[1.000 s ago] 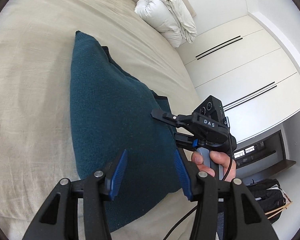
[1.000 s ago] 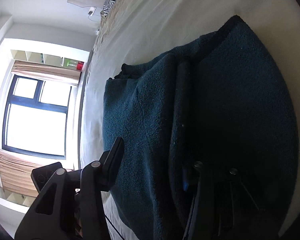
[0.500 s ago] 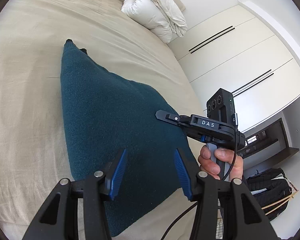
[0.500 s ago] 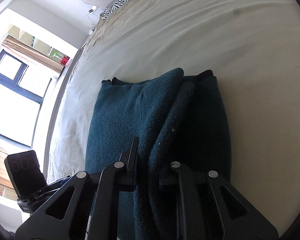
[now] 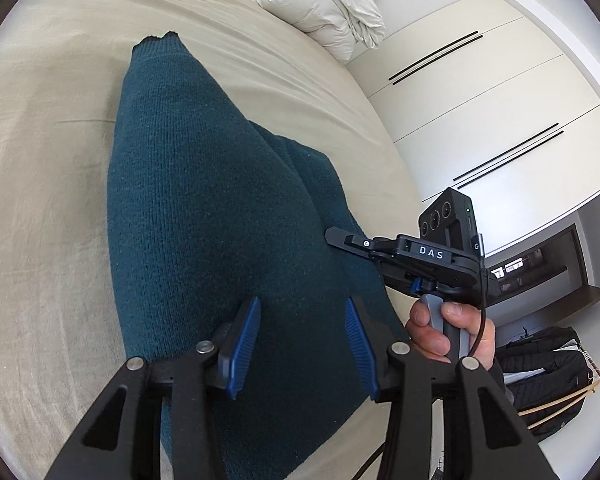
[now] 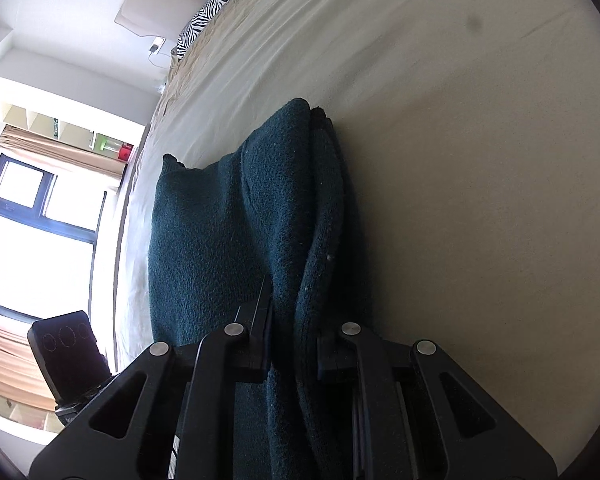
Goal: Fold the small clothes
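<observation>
A dark teal knitted garment (image 5: 204, 220) lies on the beige bed (image 5: 40, 200), with its right side lifted into a ridge. My left gripper (image 5: 300, 312) hovers over its near part. The blue pads (image 5: 244, 340) stand apart and are closing a little, and they press on nothing. In the right wrist view my right gripper (image 6: 294, 320) is shut on a bunched fold of the garment (image 6: 204, 240) and holds that edge up off the sheet (image 6: 480, 160). The left wrist view shows the right gripper (image 5: 420, 252) and the hand on its handle at the garment's right edge.
A rolled white duvet (image 5: 320, 0) sits at the far end of the bed, before white wardrobe doors (image 5: 500, 100). A zebra-striped pillow (image 6: 212, 8) lies at the head. A black bag (image 5: 540, 380) stands on the floor at right. A window (image 6: 32, 240) is beyond the bed's left side.
My right gripper shut on a fold at the garment's edge and drew it up into a ridge. My left gripper slid across the garment, its pads a little closer together.
</observation>
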A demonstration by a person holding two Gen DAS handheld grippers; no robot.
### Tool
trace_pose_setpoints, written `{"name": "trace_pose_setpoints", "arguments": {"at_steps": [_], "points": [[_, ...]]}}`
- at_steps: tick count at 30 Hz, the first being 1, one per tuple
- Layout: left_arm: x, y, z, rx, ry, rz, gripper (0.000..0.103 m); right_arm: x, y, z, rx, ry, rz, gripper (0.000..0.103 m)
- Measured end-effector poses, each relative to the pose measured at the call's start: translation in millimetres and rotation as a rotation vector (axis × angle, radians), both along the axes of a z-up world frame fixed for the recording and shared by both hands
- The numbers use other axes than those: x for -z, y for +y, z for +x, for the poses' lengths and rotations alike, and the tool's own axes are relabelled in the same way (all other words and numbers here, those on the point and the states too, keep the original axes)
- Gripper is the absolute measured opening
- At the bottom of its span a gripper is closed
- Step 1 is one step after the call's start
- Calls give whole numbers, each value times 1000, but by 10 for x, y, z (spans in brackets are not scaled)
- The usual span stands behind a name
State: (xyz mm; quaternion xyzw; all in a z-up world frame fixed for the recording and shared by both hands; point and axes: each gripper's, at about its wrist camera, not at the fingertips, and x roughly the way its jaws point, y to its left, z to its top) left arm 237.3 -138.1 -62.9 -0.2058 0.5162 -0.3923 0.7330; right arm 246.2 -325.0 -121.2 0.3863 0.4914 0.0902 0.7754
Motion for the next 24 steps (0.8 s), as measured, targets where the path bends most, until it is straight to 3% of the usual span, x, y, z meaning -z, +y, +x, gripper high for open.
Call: {"name": "trace_pose_setpoints", "arguments": {"at_steps": [2, 4, 8, 13, 16, 18, 20, 24], "points": [[-78, 32, -13, -3, -13, 6, 46, -28, -21, -97, 12, -1, -3, 16], [-235, 75, -18, -23, -77, 16, 47, -134, -60, -175, 33, 0, -30, 17], [-413, 91, 165, -30, -134, 25, 47, -559, -190, -270, 94, -55, -160, 17], [-341, -38, 661, -44, -110, 29, 47, -848, -11, 3, -2, -148, -55, 17], [-158, -176, 906, -31, -73, 96, 47, -682, 70, 279, -24, -98, 1, 17], [-4, -228, 985, -23, -36, 125, 45, -448, 57, 435, -5, -47, 60, 17], [96, -245, 1026, -33, -31, 153, 40, -186, 29, 528, 28, 19, 52, 16], [196, -252, 1017, -41, -34, 183, 36, 51, -124, 456, 59, -7, 137, 5]]}}
